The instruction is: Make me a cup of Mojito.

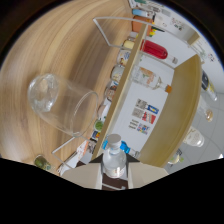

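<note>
A clear bottle (114, 159) with a white cap stands between my two pale fingers, and my gripper (115, 173) is shut on it. The whole view is rolled sideways, so bottle and gripper are tilted together. Beyond the fingers, to one side of the bottle's cap, an empty clear glass cup (62, 102) sits on the wooden table (60, 45). The bottle's mouth is apart from the cup's rim, and no liquid shows between them.
A lime (99, 125) and small packets lie along the table's back edge. A wire rack (117, 32), a red bottle (154, 49) and a corked clear bottle (148, 77) stand further along. A thin stick (67, 145) and a green fruit (42, 162) lie near the cup.
</note>
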Demonstrator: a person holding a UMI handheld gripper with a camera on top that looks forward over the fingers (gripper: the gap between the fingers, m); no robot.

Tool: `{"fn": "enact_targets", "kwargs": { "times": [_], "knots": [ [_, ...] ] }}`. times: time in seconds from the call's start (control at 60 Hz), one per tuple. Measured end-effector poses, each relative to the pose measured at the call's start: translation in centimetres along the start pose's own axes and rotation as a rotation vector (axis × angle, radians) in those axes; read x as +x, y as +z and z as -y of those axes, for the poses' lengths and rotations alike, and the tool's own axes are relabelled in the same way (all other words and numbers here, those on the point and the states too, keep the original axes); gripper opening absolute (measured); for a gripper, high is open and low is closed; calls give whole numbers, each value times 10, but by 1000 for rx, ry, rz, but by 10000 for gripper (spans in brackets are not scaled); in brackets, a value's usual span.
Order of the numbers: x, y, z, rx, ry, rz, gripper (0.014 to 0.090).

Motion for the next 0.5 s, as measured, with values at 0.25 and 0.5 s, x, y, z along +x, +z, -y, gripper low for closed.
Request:
{"fn": "enact_targets", "kwargs": {
  "times": [0.25,0.5],
  "knots": [
    [-6,-5,11,54,-132,-1,342],
    [18,-13,12,97,208,5,344]
  ]
}}
